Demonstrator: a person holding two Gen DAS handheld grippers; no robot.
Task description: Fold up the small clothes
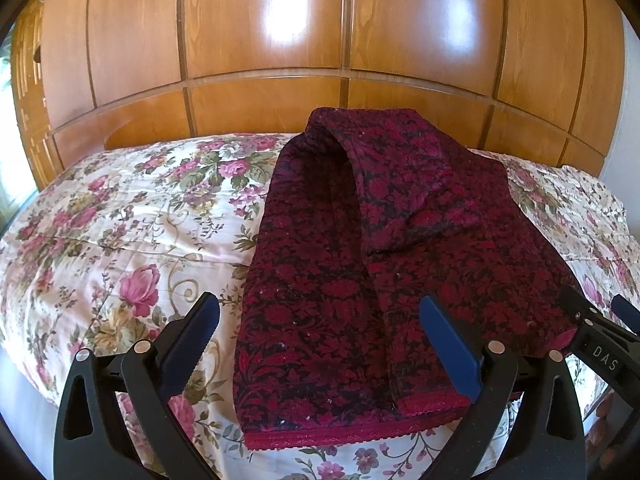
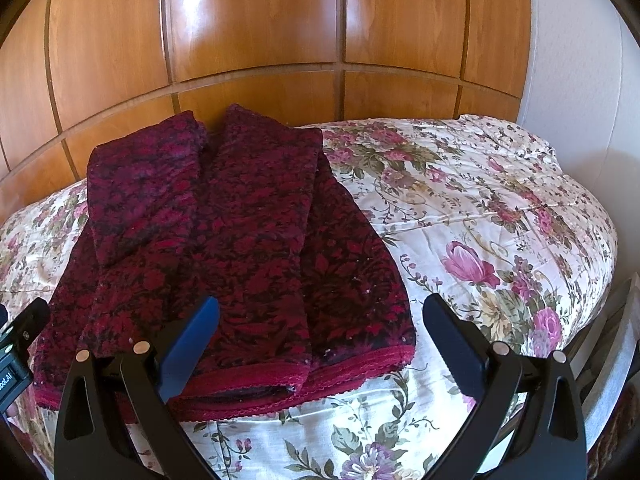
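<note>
Hovering wide open and empty above a dark red garment (image 1: 360, 248) on a floral bedspread (image 1: 120, 220).

Left gripper (image 1: 324, 336) and right gripper (image 2: 320, 332) gaping over the near hem, gripping nothing; garment lying folded lengthwise, sleeves laid across its top, reaching toward glossy wooden panelling (image 2: 256, 40) behind the bed.

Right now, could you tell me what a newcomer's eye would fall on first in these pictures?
A dark red patterned garment lies partly folded across the middle of the floral bedspread. Behind the bed rises a glossy wooden panelled wall. In front, the left claw and right claw hover open at the garment's near hem.
</note>
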